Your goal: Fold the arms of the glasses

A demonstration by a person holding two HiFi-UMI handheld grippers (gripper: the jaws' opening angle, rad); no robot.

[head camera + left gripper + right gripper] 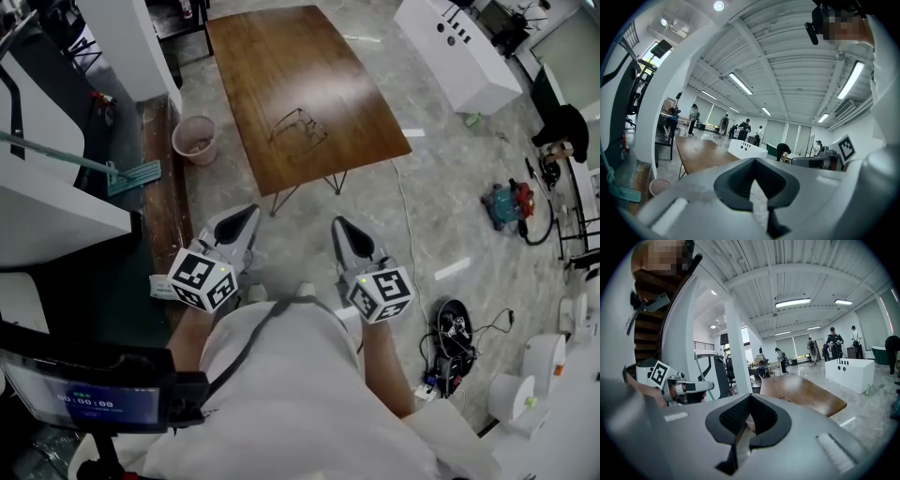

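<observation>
Closest to me is the wearer's white shirt (309, 394), and just beyond it both claws hang at chest height. The left claw (247, 216) and the right claw (339, 226) each have their jaws pressed together with nothing in them, and their own views confirm it. The glasses (298, 133) lie well ahead on the wooden bench (272, 56), arms apparently unfolded, well apart from either claw. I judge the folding not yet begun. The risk from here is arriving with jaws closed and merely nudging the thin frame across the smooth top — toward the near edge and the floor (441, 187). A pinch on a lens instead of an arm could smear it or strain the hinge. Folding one arm without the other claw steadying the frame would likely spin the whole pair.
</observation>
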